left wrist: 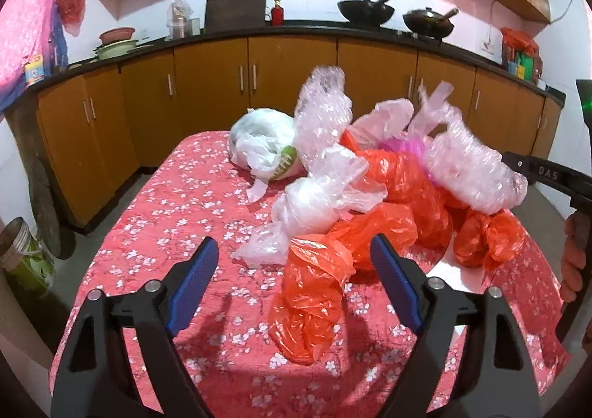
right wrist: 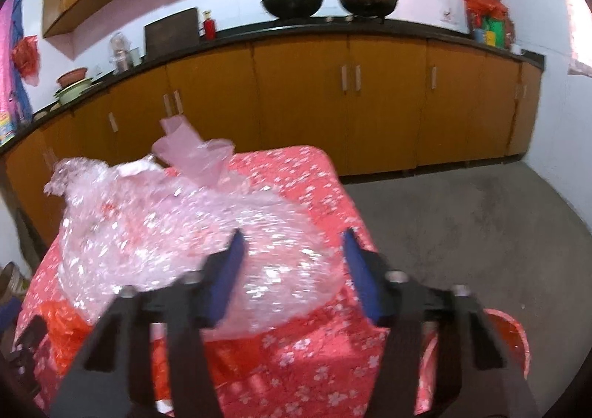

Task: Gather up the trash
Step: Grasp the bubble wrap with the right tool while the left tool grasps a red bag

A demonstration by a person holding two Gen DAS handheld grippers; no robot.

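A heap of trash lies on a table with a red flowered cloth (left wrist: 177, 233): orange plastic bags (left wrist: 318, 284), clear and white bags (left wrist: 314, 203), a bubble wrap roll (left wrist: 322, 114) and a white bag with green print (left wrist: 262, 144). My left gripper (left wrist: 292, 262) is open, low over the cloth, its fingers on either side of the near orange bag. My right gripper (right wrist: 292, 262) is open with a big wad of bubble wrap (right wrist: 177, 233) between and ahead of its fingers, blurred by motion. That wad also shows in the left wrist view (left wrist: 470, 173), next to the right gripper's body (left wrist: 547, 173).
Orange kitchen cabinets (left wrist: 288, 73) under a black counter run behind the table, with two woks (left wrist: 366, 10) on it. A red basin (right wrist: 507, 336) sits on the floor at the table's right. Grey concrete floor (right wrist: 462, 218) lies to the right. A pot (left wrist: 14, 244) stands at the left.
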